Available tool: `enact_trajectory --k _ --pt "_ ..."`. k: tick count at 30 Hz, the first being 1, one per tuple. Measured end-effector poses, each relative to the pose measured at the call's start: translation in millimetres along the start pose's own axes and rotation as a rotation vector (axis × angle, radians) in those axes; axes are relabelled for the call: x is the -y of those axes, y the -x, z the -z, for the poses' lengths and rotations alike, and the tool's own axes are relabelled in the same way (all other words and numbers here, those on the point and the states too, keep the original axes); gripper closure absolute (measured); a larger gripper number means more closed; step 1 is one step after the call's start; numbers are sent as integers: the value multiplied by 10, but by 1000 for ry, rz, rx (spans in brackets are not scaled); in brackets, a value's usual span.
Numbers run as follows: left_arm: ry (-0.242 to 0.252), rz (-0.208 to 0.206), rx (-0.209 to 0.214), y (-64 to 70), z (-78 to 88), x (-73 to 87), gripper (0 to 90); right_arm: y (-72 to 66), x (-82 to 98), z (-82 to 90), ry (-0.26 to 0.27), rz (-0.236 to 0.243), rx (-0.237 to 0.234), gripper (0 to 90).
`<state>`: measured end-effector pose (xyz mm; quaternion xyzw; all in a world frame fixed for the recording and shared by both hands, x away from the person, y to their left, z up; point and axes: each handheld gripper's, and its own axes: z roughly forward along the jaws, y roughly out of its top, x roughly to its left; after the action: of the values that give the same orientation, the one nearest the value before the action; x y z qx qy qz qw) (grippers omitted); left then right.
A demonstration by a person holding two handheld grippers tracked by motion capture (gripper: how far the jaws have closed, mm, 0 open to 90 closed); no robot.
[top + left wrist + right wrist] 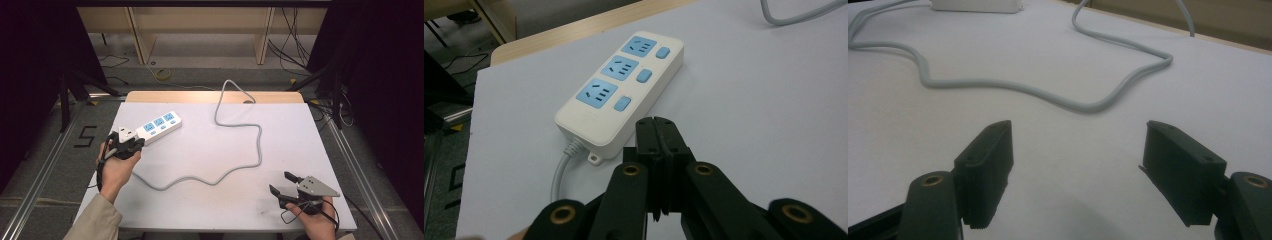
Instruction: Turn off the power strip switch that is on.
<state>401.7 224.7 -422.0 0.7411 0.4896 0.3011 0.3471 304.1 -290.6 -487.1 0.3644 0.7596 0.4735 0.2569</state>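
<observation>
Left claw (655,131): jaws pressed together with nothing pinched, held just beside the near end of the power strip (621,95), close to where the grey cable (560,172) leaves it. Right claw (1078,170): jaws spread wide and empty, held low over bare worktop (1198,80), well apart from the strip. Power strip: white, three blue sockets each with a blue switch, laid flat near the left edge of the worktop (300,130), all sockets unoccupied. Cable: run in loose curves across the worktop and off the far edge. Risks, as judged: the strip could be nudged toward the nearby left edge if it were pushed by the closed left claw; a switch could be pressed unintentionally; the cable's loops could be snagged by the right claw, and the strip dragged.
</observation>
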Motion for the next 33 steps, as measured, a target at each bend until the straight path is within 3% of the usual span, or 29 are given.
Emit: enact_trajectory --k 6,15,28,33 --pt "3 -1 -2 -5 -16 -29 894 -6 -3 -3 6 17 7 297" --pt "0 1 -1 -11 -43 -45 894 -49 -49 -54 5 81 7 359" --pt "-2 7 -2 -22 -83 -85 894 -52 -191 -284 -34 62 6 381" --pt "-3 8 -5 -36 -86 -96 894 -66 -178 -293 -37 56 14 351"
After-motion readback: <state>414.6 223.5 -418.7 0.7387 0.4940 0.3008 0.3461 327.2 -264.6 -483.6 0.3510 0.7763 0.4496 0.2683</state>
